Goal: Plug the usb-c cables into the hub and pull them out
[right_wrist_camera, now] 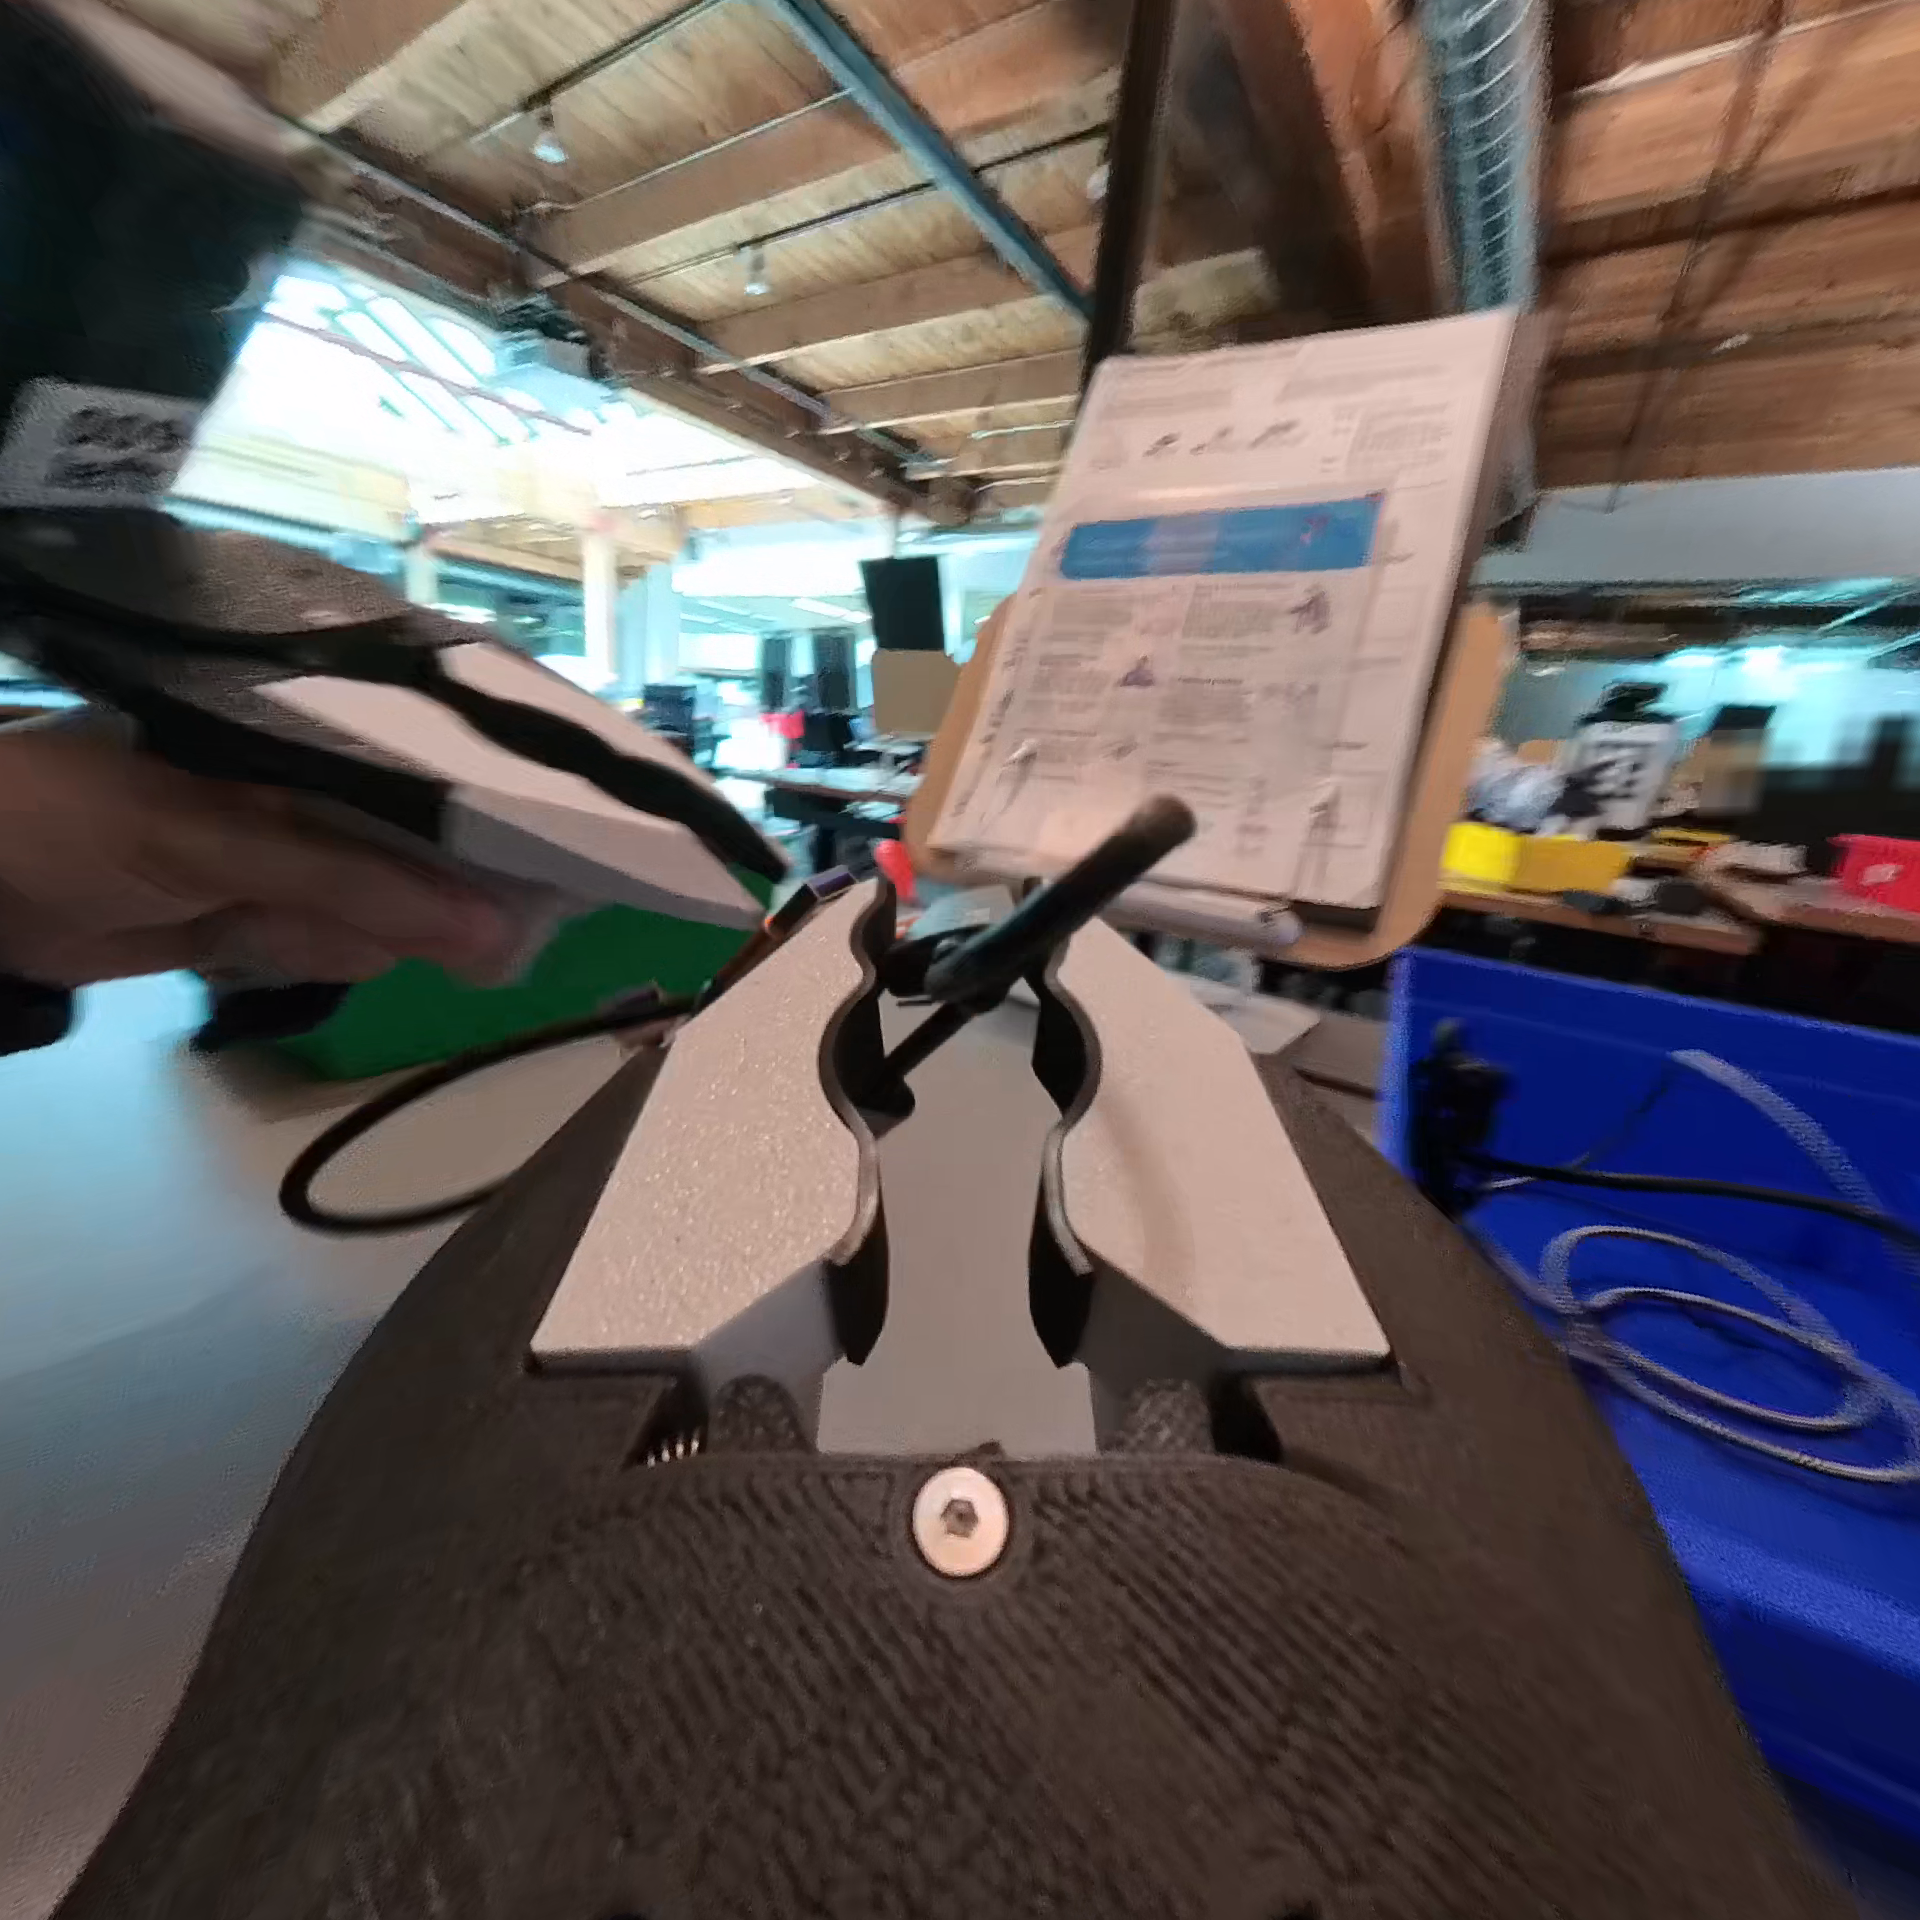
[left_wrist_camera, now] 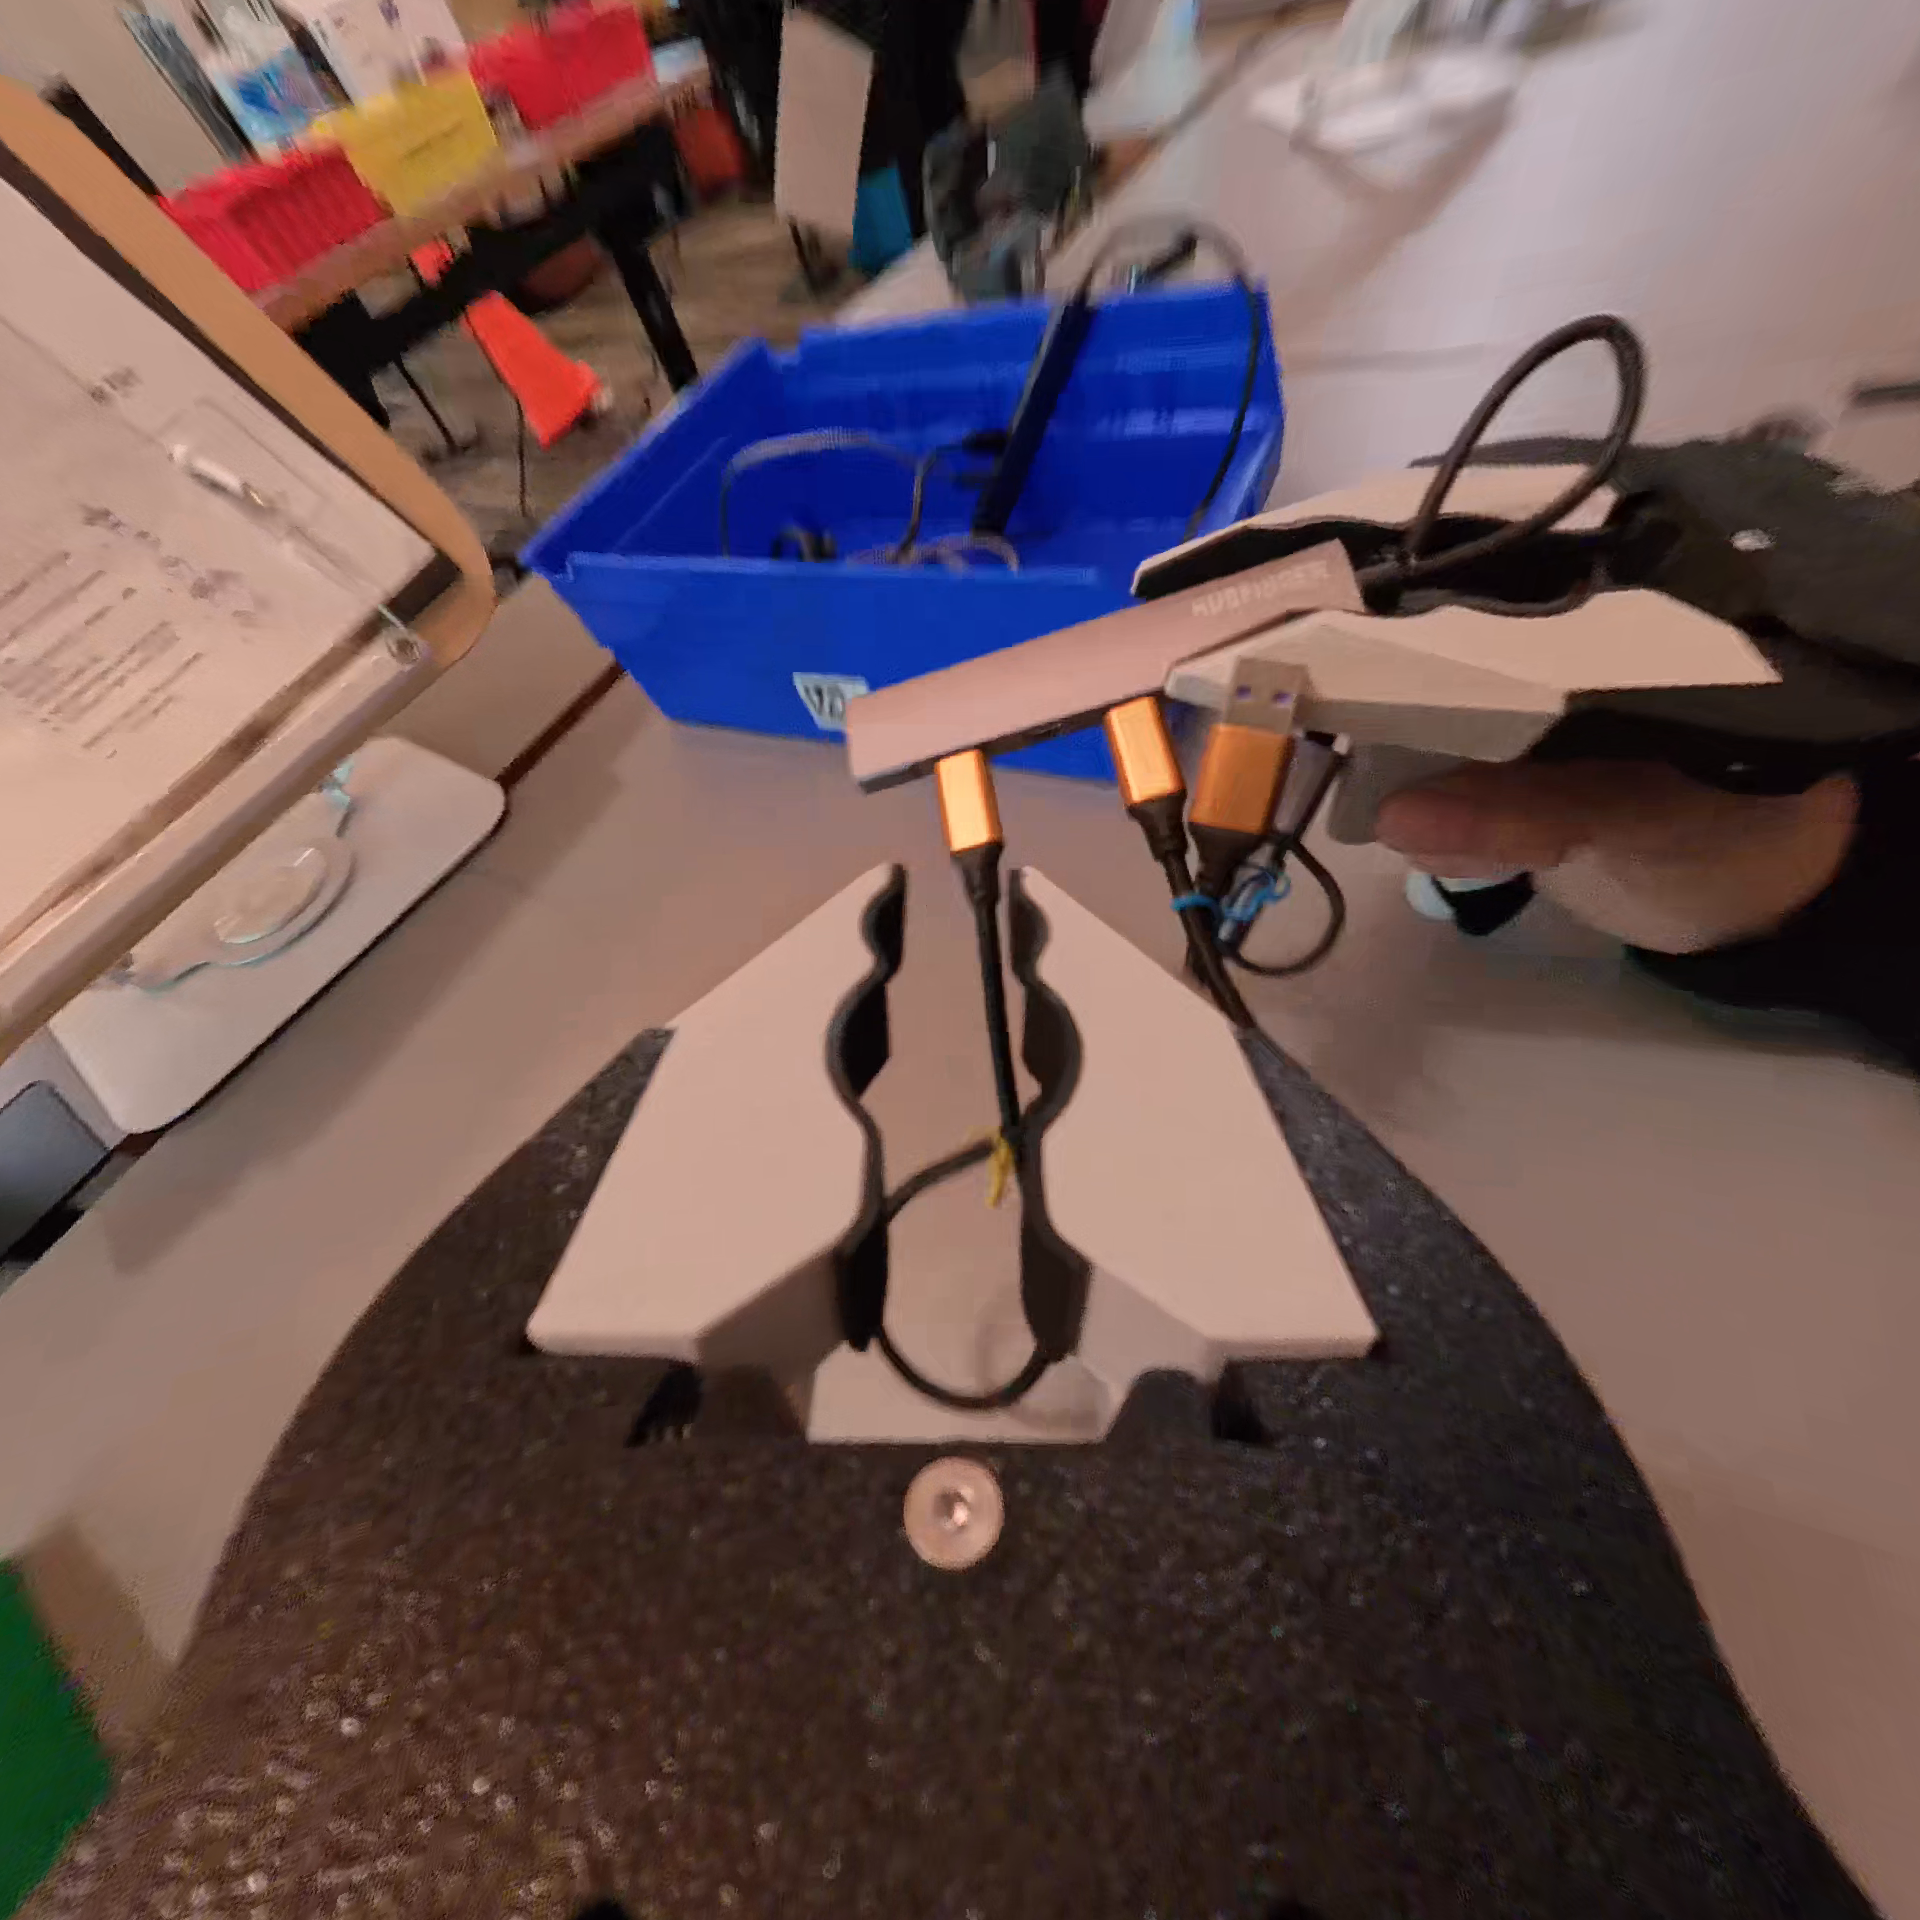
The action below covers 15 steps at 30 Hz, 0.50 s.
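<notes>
- Hub (left_wrist_camera: 1049, 675) is held off the table, clamped in the right gripper (left_wrist_camera: 1236, 623)
- Two orange usb-c plugs (left_wrist_camera: 968, 800) sit in its ports: plugging looks done, pulling remains
- Left gripper (left_wrist_camera: 956, 1039) straddles one cable (left_wrist_camera: 995, 997), jaws apart, not pinching

Ahead of the left claw (left_wrist_camera: 956, 883), the hub (left_wrist_camera: 1049, 675) looks like matt brushed metal, its plugs (left_wrist_camera: 966, 800) glossy orange metal. Beyond, a smooth blue plastic bin (left_wrist_camera: 727, 644); beneath, a smooth matt worktop (left_wrist_camera: 1455, 1195).
</notes>
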Tool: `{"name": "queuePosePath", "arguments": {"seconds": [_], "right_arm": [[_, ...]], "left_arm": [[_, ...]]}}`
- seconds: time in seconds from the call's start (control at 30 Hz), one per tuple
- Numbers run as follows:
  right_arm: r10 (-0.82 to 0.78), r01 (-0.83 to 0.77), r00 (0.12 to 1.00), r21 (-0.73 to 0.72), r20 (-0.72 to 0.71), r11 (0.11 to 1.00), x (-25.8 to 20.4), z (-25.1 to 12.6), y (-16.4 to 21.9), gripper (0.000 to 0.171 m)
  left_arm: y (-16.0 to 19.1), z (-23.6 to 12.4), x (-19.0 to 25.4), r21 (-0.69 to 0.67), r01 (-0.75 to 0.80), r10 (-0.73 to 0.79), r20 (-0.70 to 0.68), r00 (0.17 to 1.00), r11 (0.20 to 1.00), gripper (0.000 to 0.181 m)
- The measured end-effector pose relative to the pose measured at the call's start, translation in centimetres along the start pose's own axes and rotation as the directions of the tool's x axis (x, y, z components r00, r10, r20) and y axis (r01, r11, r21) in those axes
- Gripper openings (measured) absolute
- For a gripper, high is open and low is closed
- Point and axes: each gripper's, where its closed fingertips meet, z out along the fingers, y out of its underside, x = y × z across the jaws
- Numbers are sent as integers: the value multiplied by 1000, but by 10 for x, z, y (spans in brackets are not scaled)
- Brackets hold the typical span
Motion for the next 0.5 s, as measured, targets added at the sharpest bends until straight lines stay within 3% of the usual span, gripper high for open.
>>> {"name": "queuePosePath", "arguments": {"seconds": [0.07, 0.23, 0.37, 0.5], "right_arm": [[-28, 32, 995, 43, -95, 999, 25, -10, -22, 23], [-73, 107, 965, 125, -251, 986, 76, -44, -79, 23], [-244, 262, 912, 10, -331, 965, 108, -52, -93, 22], [-399, 376, 885, -137, -240, 916, 134, -21, -93, 21]], "left_arm": [[-12, -16, -2, 101, 35, -36, 7, 999, 994, 35], [14, -35, -10, 129, 119, -118, -16, 993, 985, 39], [51, -35, 0, 90, 196, -188, -89, 978, 977, 39], [62, -38, 5, 102, 218, -205, -124, 971, 971, 35]]}}
